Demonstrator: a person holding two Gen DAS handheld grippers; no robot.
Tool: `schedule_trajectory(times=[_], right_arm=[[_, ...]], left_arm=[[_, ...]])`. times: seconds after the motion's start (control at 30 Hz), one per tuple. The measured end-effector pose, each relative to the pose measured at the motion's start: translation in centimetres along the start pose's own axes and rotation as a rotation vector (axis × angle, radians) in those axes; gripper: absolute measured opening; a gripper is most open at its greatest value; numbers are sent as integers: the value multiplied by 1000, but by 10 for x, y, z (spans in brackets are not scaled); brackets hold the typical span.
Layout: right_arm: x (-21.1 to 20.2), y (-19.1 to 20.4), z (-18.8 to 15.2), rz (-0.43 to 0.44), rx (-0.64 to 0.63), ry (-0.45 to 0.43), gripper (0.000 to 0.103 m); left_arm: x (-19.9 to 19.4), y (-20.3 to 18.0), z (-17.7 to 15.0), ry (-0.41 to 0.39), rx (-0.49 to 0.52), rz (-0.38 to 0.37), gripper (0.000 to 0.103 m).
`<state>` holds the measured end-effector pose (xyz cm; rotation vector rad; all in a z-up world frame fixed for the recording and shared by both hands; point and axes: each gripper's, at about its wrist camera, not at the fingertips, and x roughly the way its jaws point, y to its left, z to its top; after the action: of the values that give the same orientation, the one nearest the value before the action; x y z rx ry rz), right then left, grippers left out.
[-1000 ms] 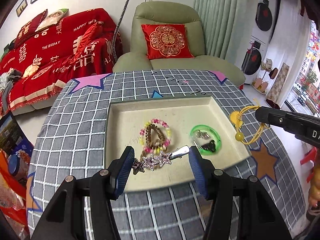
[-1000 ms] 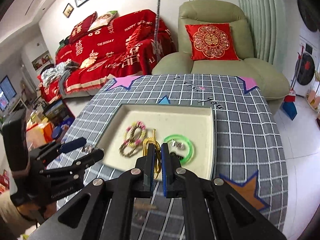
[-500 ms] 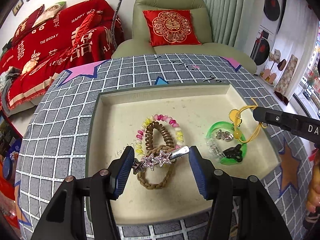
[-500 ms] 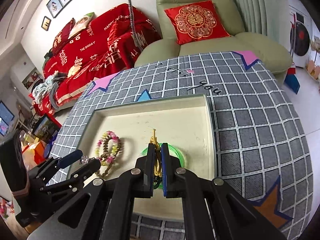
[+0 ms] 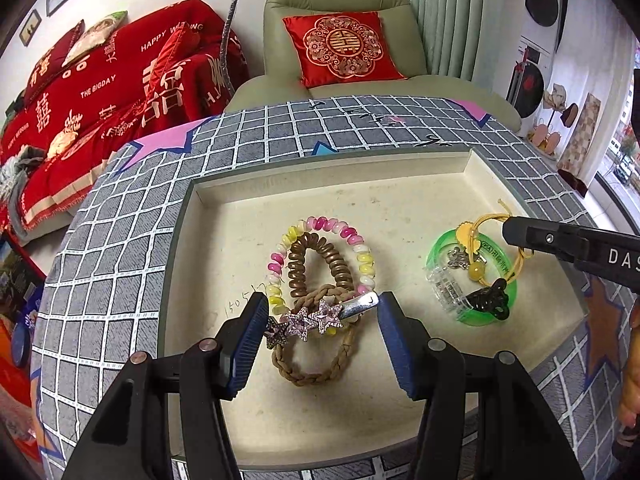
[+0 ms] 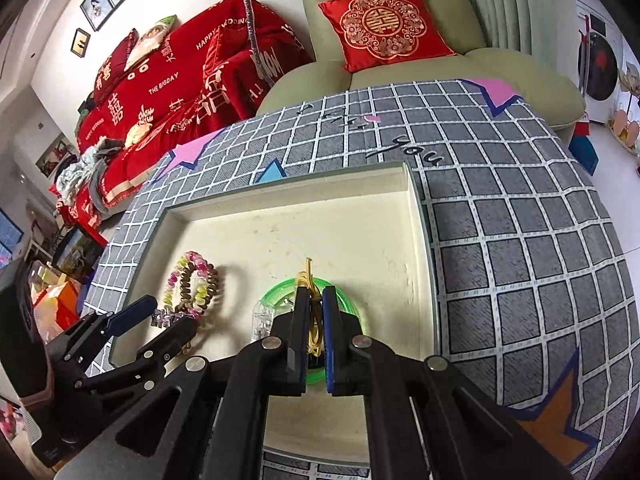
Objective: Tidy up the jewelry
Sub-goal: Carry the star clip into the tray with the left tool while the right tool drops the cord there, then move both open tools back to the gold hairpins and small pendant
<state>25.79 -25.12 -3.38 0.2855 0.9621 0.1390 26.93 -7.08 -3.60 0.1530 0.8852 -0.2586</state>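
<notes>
Star hair clip [image 5: 310,319] was gripped end to end in the left tool [image 5: 320,322], brought in over the tray [image 5: 400,188] from its near edge, above the hair ties [image 5: 320,256]. Right tool [image 6: 316,312] was clamped on the yellow cord [image 6: 307,280], moved from the tabletop [image 6: 520,216] to over the green bangle [image 5: 472,276]; both pieces looked ready to drop.

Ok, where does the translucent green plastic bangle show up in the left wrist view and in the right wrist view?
Left wrist view: the translucent green plastic bangle lies right of centre on the cream tray, under the right gripper.
Right wrist view: low centre, the bangle curves out either side of the right gripper.
Shared landmark: the pink-and-yellow spiral hair tie, left of the bangle in both.
</notes>
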Motion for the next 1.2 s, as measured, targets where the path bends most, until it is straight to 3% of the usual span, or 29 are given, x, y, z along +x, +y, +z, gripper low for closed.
schedule_trajectory(times=[0.67,0.73,0.77,0.8,0.83,0.9,0.93,1.13,1.2], right_arm=[[11,-13,-8,13,75,68,8],[9,-14,-7,26,85,66,8],[7,-14,-7,31,92,64,9],[6,-15,-7,34,94,62,9],[4,-15,-6,36,96,60,15],[-2,-15,-4,39,99,47,39],[-5,-14,-3,41,101,37,57],[-29,-16,0,64,128,-10,59],[-36,-15,-3,72,123,-18,67]], left_arm=[[-2,-9,-2,-2,47,42,67],[-5,-8,-2,-9,43,43,84],[-8,-8,-1,-25,33,49,98],[-11,-7,-1,-42,26,53,100],[-13,-7,0,-50,24,53,100],[-14,-6,2,-51,16,54,100],[-16,-5,4,-52,10,53,100],[-33,0,5,-98,-11,67,103],[-41,3,3,-109,-22,63,103]])
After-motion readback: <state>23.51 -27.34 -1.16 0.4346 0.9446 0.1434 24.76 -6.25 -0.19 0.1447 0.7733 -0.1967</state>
